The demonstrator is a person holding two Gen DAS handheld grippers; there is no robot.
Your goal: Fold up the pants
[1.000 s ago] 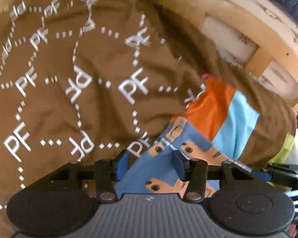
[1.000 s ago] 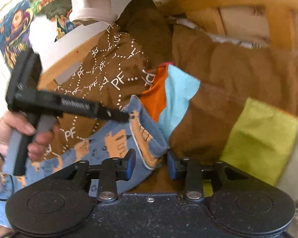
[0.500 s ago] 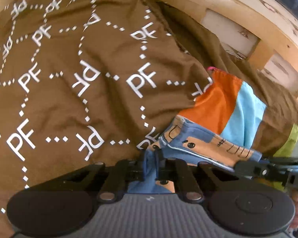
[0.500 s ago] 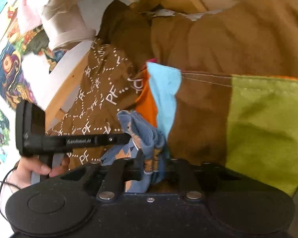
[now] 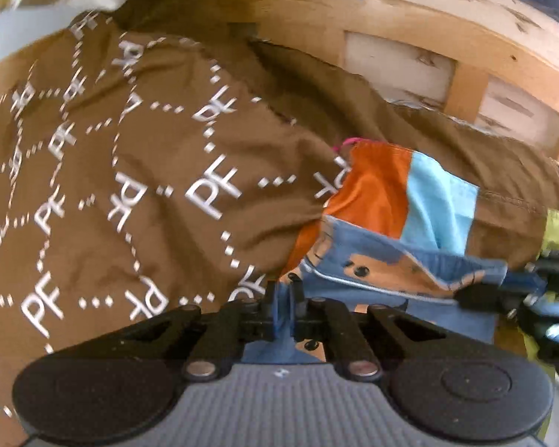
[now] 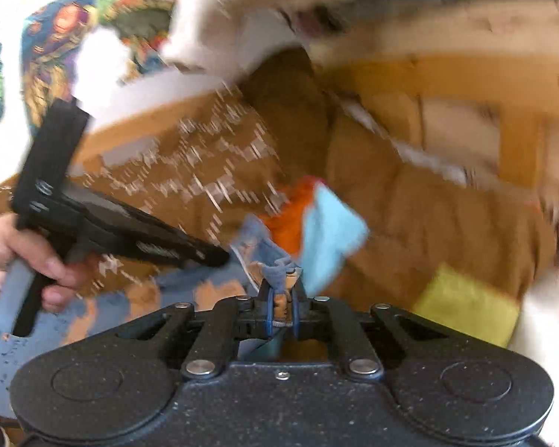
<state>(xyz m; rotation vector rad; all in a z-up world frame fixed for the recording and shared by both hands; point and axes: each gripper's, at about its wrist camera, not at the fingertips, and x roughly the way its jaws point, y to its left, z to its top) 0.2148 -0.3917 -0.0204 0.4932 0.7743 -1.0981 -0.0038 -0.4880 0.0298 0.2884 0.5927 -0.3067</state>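
Around you lies a brown bedcover point(image 5: 138, 193) printed with white "PF" letters and dotted lines, rumpled into soft folds. Patches of orange point(image 5: 376, 190), light blue point(image 5: 439, 205) and yellow-green point(image 6: 466, 305) are sewn into its plain brown part. Behind it runs a pale wooden frame point(image 5: 410, 22) with white panels point(image 5: 398, 63) set between its posts. In the right wrist view, a colourful patterned fabric point(image 6: 44, 56) fills the upper left corner. The light is warm and bright.

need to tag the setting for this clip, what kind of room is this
Probably a bedroom, on a bed: a wooden slatted frame like a headboard runs behind a brown printed blanket, and a patterned sheet lies beyond it. The small blue pants are being handled on that bedding.
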